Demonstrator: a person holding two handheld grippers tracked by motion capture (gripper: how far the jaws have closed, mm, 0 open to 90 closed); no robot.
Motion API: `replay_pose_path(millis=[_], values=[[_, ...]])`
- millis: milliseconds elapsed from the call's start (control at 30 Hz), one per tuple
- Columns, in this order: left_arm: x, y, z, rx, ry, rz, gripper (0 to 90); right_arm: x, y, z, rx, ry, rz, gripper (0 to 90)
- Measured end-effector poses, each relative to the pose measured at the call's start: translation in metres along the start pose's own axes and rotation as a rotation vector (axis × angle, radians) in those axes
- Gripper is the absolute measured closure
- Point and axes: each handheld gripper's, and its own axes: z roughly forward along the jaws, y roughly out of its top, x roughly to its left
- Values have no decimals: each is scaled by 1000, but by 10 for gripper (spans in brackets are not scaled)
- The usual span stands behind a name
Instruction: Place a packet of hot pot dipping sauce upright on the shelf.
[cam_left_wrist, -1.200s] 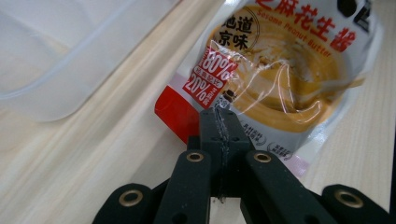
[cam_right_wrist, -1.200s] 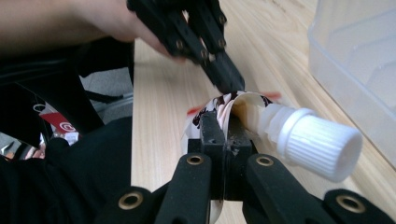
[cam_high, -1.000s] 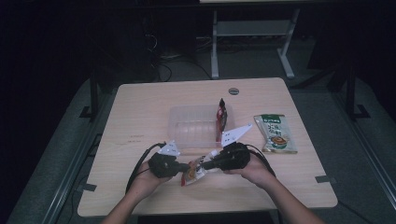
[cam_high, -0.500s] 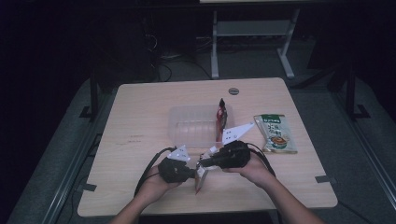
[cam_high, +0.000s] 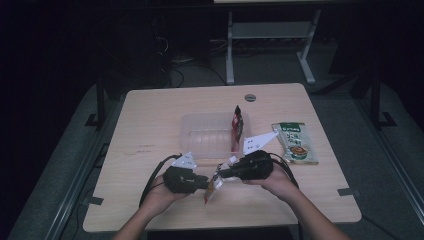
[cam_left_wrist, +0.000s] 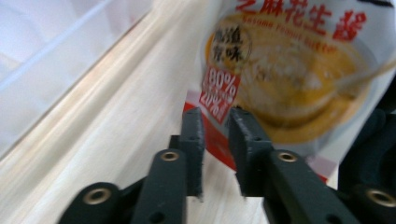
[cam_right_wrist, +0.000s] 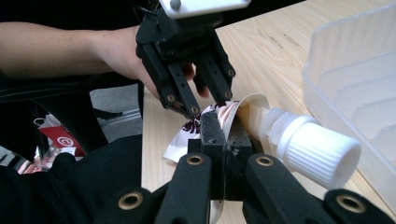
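Looking down from the high view, I see my two grippers meeting near the front edge of the bench (cam_high: 150, 115), a little left of its middle. My left gripper (cam_high: 204, 183) and my right gripper (cam_high: 223, 172) both reach the spouted pouch (cam_high: 214, 185), which hangs between them just above the wood. Behind them a clear plastic tray (cam_high: 200, 125) sits at the bench's middle, with a dark red packet (cam_high: 237, 125) standing against its right wall. A green packet (cam_high: 295, 142) lies flat toward the right edge, apart from the tray.

From the left gripper view, my jaws stand slightly parted with a narrow gap, and the pouch's lower edge crosses in front of them; I cannot tell whether they pinch it or only sit beside it. The pouch (cam_left_wrist: 289, 70) shows a yellow-orange picture and a red label with "80%" on it. The tray (cam_left_wrist: 51, 56) runs along the upper left, blurred.

From the right gripper view, my right gripper (cam_right_wrist: 222, 135) is clenched on the pouch (cam_right_wrist: 224, 114), jaws pressed together with the folded film between them. Its white ribbed cap (cam_right_wrist: 317, 151) points right, just beside the tray (cam_right_wrist: 359, 88). My left gripper (cam_right_wrist: 208, 106) comes in from above, held by my left hand (cam_right_wrist: 126, 56), its tips touching the pouch's far side.
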Motion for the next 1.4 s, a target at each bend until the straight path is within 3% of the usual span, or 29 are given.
replay_pose_path(millis=[267, 400, 467, 567, 667, 700, 967, 1400], values=[[7, -13, -18, 29, 15, -41, 448, 1, 1, -11, -2, -25, 2, 899], [5, -24, -27, 31, 32, -44, 349, 0, 6, -17, -1, -36, -4, 899], [2, -31, -31, 30, 40, -68, 307, -2, 9, -20, -7, -41, -9, 899], [1, -40, -36, 55, 51, -75, 255, -5, 14, -24, -12, -51, -16, 899], [2, -46, -37, 80, 67, -66, 220, -8, 20, -27, -12, -61, -21, 898], [2, -46, -36, 77, 70, -82, 210, -9, 22, -28, -12, -65, -27, 898], [5, -47, -34, 84, 67, -78, 177, -21, 45, -37, -20, -99, -36, 898], [6, -47, -32, 87, 58, -78, 177, -61, 75, -46, 8, -161, -39, 897]])
